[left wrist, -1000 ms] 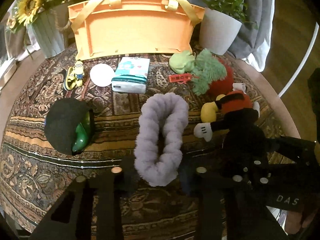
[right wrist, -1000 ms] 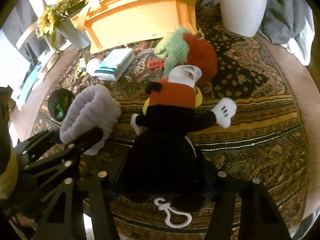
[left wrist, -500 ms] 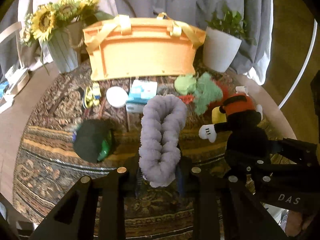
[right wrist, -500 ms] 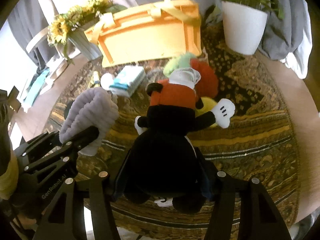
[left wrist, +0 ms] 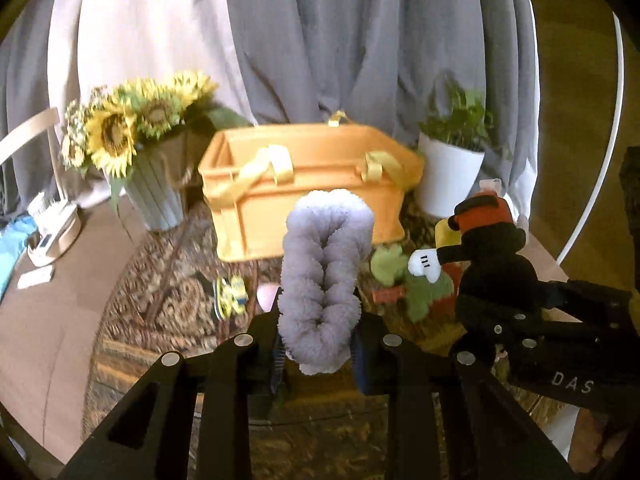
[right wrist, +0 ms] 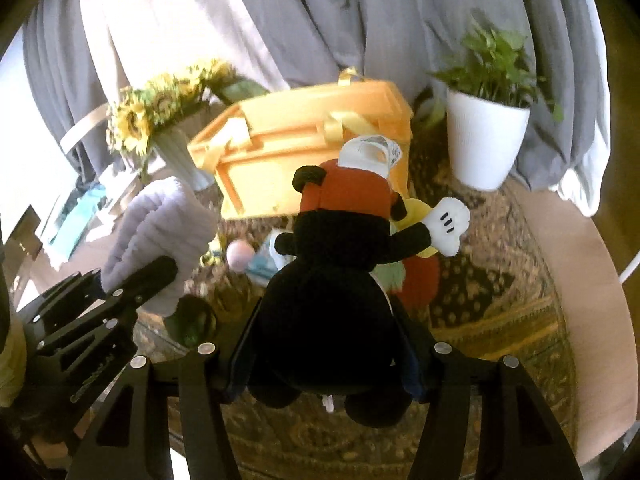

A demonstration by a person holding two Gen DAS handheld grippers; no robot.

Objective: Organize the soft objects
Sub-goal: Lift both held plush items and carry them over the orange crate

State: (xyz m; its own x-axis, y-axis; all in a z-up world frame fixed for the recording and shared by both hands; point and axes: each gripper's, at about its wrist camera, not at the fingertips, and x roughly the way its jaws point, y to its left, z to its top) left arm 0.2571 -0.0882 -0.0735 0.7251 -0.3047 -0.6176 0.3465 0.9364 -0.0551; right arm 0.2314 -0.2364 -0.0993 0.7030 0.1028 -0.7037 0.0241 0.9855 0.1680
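The left gripper (left wrist: 320, 354) pinches a fluffy lilac braided ring (left wrist: 326, 276); the right gripper (right wrist: 326, 372) clamps a black mouse plush (right wrist: 332, 280). The orange plastic basket (left wrist: 308, 188) lies straight ahead of both.

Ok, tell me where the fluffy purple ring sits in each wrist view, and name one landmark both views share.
Left wrist view: the fluffy purple ring stands at centre, clamped in the left gripper, overlapping the basket front.
Right wrist view: it is at the left edge, held by that gripper, beside the black plush toy.
Shared landmark: the orange basket behind it.
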